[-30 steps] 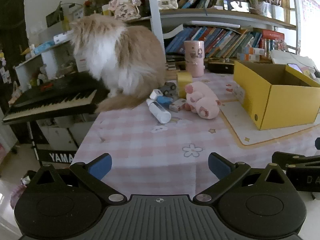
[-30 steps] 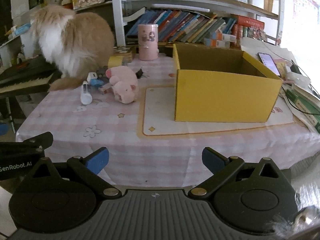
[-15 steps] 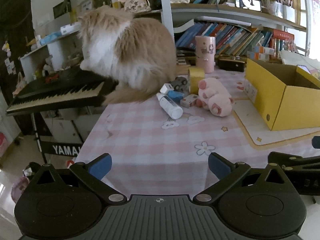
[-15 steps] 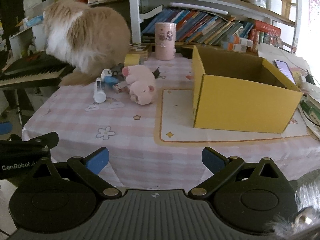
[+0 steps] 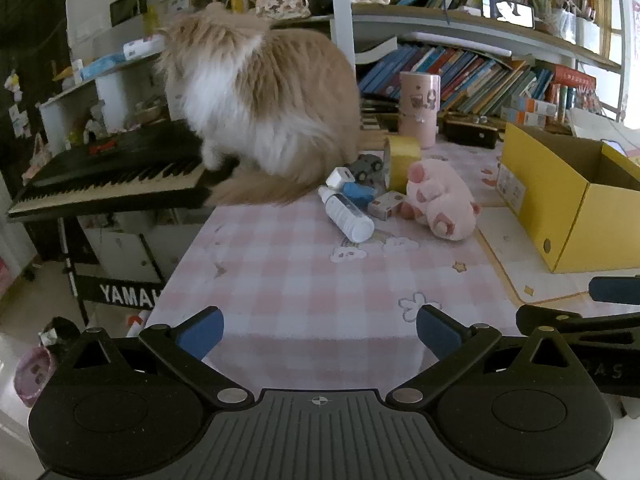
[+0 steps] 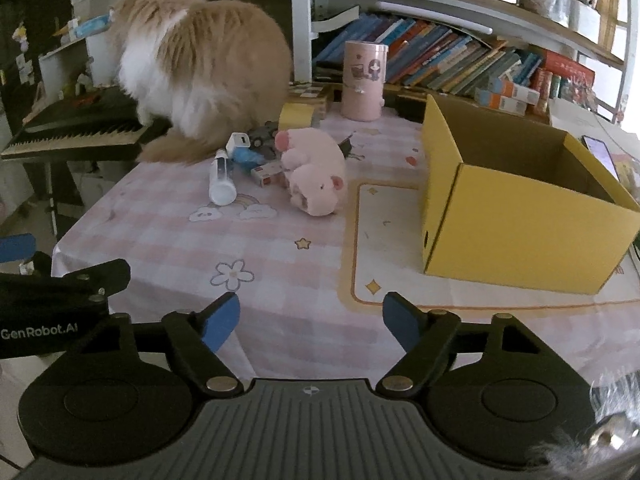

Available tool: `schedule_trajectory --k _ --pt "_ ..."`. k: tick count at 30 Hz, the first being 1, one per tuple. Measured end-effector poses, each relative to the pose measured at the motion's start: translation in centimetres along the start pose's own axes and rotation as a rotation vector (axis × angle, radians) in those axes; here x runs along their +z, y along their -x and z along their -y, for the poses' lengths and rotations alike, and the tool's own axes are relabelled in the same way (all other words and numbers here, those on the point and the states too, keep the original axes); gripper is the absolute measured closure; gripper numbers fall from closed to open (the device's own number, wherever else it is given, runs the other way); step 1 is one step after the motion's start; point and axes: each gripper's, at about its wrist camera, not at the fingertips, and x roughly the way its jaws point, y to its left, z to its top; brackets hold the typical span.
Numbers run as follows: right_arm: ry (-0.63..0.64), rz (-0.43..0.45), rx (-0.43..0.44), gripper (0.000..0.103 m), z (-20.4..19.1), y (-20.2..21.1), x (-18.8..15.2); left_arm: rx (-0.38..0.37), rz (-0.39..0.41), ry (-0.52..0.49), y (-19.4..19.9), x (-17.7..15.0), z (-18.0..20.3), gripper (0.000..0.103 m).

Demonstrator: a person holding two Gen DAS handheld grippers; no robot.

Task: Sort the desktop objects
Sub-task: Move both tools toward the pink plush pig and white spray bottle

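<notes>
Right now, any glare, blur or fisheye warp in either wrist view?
Left wrist view: the fluffy cream-and-white cat is softly blurred, the window at top right blows out, and the bookshelf board bows from fisheye. Right wrist view: the open yellow cardboard box is sharp, with glare at the right edge.

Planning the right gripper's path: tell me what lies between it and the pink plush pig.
Only bare checked tablecloth lies between the open right gripper and the pink plush pig, in the right wrist view.

Surface [image 6: 160, 240], pink checked cloth: yellow box [image 6: 520, 232]; left of it plush pig [image 6: 316, 172], white bottle [image 6: 222, 178], cat [image 6: 204, 68].
</notes>
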Motion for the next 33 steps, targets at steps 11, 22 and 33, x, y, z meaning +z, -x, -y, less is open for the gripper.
schedule_trajectory --k 11,22,33 --pt "0.018 0.019 0.024 0.031 -0.1 -3.0 2.1 0.035 -0.016 0.023 -3.2 1.9 -1.0 0.001" --pt "0.012 0.001 0.032 0.031 0.9 -7.4 5.9 0.029 -0.052 0.027 -7.6 5.4 -0.9 0.004" --pt "-0.012 -0.033 0.031 0.031 1.9 -12.8 9.7 -0.008 -0.110 0.062 -13.5 8.6 -0.8 0.020"
